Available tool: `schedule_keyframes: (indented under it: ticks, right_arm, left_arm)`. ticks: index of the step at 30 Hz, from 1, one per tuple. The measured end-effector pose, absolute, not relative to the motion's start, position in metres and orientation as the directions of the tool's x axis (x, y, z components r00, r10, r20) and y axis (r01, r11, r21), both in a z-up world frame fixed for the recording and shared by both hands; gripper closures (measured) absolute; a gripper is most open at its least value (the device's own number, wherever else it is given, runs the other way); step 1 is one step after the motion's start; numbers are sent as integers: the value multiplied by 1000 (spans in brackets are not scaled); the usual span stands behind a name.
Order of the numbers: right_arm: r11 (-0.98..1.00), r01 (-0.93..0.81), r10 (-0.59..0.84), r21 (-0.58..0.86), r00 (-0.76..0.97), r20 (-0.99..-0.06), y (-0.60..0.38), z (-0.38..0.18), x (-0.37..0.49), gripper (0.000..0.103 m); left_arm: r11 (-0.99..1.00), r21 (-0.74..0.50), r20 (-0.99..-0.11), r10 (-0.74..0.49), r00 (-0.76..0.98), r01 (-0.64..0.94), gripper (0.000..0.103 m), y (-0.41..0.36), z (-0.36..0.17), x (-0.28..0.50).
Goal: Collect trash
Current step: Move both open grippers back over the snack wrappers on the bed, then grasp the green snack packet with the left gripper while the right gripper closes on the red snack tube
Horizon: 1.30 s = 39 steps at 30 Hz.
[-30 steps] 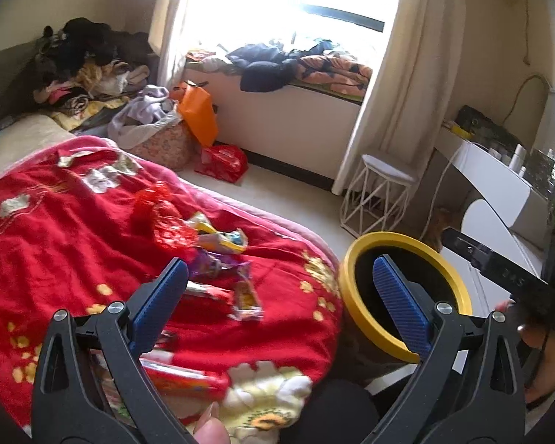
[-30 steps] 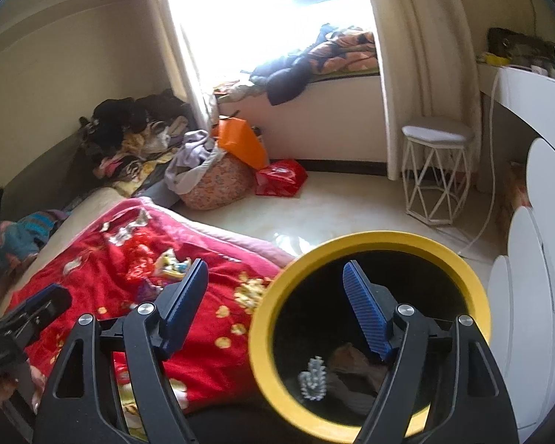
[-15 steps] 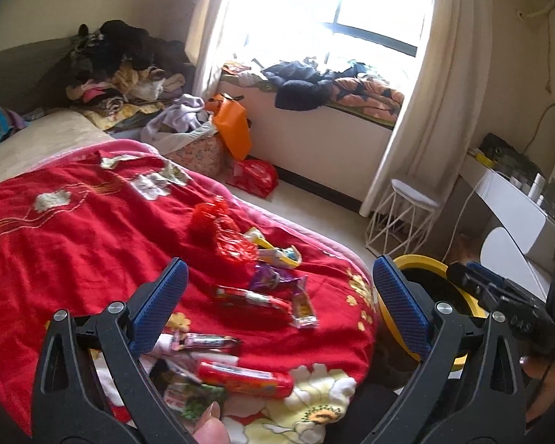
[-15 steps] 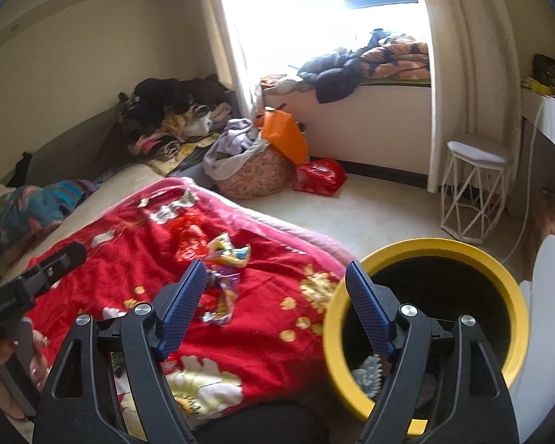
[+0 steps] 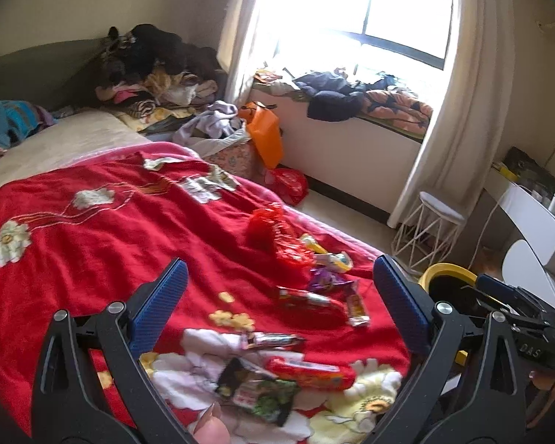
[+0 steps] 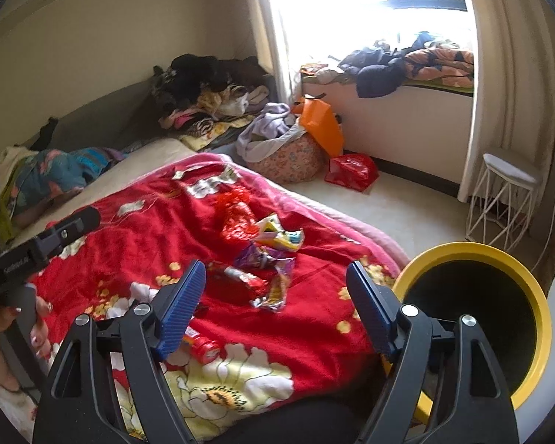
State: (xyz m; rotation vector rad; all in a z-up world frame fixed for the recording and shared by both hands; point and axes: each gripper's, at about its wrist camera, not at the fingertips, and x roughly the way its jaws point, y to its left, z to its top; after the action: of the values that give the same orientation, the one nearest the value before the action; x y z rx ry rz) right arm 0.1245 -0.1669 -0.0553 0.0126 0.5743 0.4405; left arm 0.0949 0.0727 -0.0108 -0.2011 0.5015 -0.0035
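Several snack wrappers lie on a red flowered blanket (image 5: 92,236): a crumpled red wrapper (image 5: 273,227), a yellow wrapper (image 5: 329,257), a purple wrapper (image 5: 323,277), a long red packet (image 5: 307,299), a red tube packet (image 5: 309,370) and a dark green packet (image 5: 257,394). A yellow-rimmed black bin (image 6: 477,318) stands at the bed's right, also in the left wrist view (image 5: 447,281). My left gripper (image 5: 277,303) is open and empty above the wrappers. My right gripper (image 6: 275,303) is open and empty over the blanket (image 6: 148,229), left of the bin.
A white wire stool (image 6: 503,196) stands by the curtain. A red bag (image 6: 351,172), an orange bag (image 6: 320,125) and a laundry basket (image 6: 285,151) sit on the floor below the window seat. Clothes pile at the bed's head (image 5: 148,70). A white desk (image 5: 529,207) is at right.
Both grippers have swung left, from over the bin toward the bed. The bin has slid to the right in both views and more of the wrappers show. Both stay open.
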Motion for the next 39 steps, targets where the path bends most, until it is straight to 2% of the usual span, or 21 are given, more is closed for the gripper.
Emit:
schedule_keyframes:
  ticks: [6, 14, 27, 39]
  right_arm:
    - [886, -452, 430, 104, 719, -546, -146, -62, 124, 27]
    - [838, -543, 454, 64, 627, -633, -110, -90, 126, 27]
    - [743, -669, 455, -5, 511, -729, -69, -133, 132, 28]
    - [654, -756, 482, 23, 393, -783, -51, -158, 152, 52]
  left_arm:
    - [970, -215, -506, -12, 862, -113, 11, 104, -23, 91]
    - [953, -233, -573, 26, 819, -193, 11, 137, -47, 83]
    - [950, -266, -690, -68, 720, -165, 11, 141, -95, 72]
    - [917, -394, -728, -269, 631, -64, 39, 125, -126, 80]
